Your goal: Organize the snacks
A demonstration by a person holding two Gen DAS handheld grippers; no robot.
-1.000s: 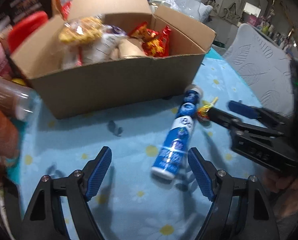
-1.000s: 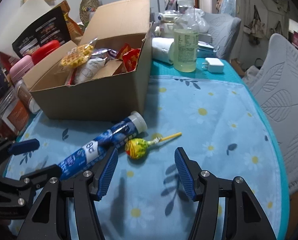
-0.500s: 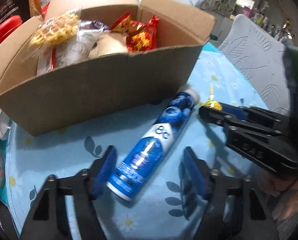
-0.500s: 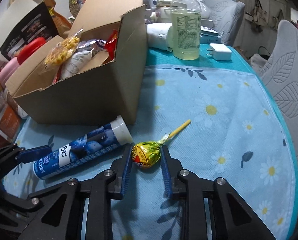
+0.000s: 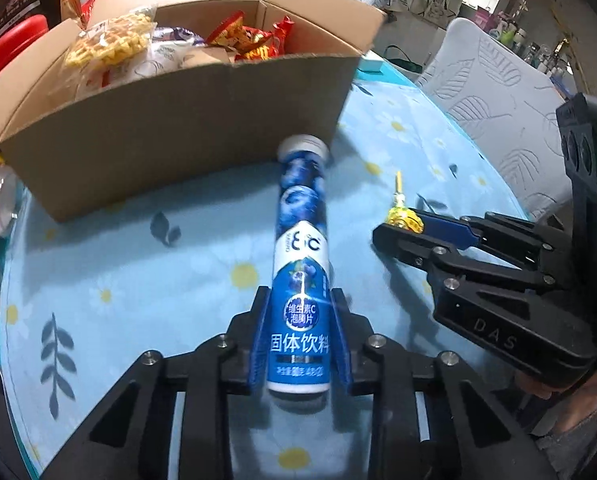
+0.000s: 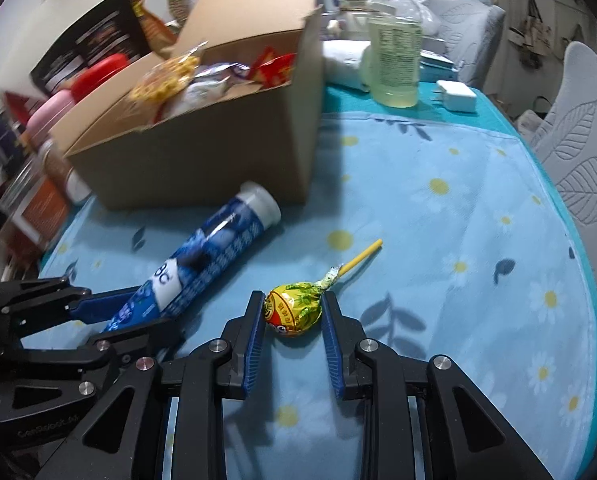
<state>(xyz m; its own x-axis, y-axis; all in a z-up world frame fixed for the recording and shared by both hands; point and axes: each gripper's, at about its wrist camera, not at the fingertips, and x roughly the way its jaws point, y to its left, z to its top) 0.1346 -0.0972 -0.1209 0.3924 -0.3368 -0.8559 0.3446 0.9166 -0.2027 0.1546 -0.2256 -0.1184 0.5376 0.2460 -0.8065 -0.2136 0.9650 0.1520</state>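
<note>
Snacks still outside the box number two, and each sits between a pair of jaws. The left gripper (image 5: 300, 338) has just been closing, and its blue pads now pinch the lower end of a blue cylindrical tablet tube (image 5: 301, 264) with a white cap and blueberry print. The tube lies on the worktop, running straight out ahead of the jaws, its capped end just beside the near corner of the open brown cardboard box (image 5: 186, 120). The right gripper (image 6: 293, 322) has its jaws pressed against the two sides of a round lollipop in yellow-green foil wrapper (image 6: 294, 309). The sweet's head sits right at the fingertips, resting on the cloth, while its yellow stick points away and to the right, clear of the pads. The two grippers stand close side by side, the left one's jaws visible at the lower left of the right wrist view. Both things lie on a light blue worktop cloth with daisy and leaf print (image 6: 458, 240). The box already holds packets: a clear bag of yellow waffle-like snacks (image 5: 110, 42) and red foil wrappers (image 5: 258, 42).
</note>
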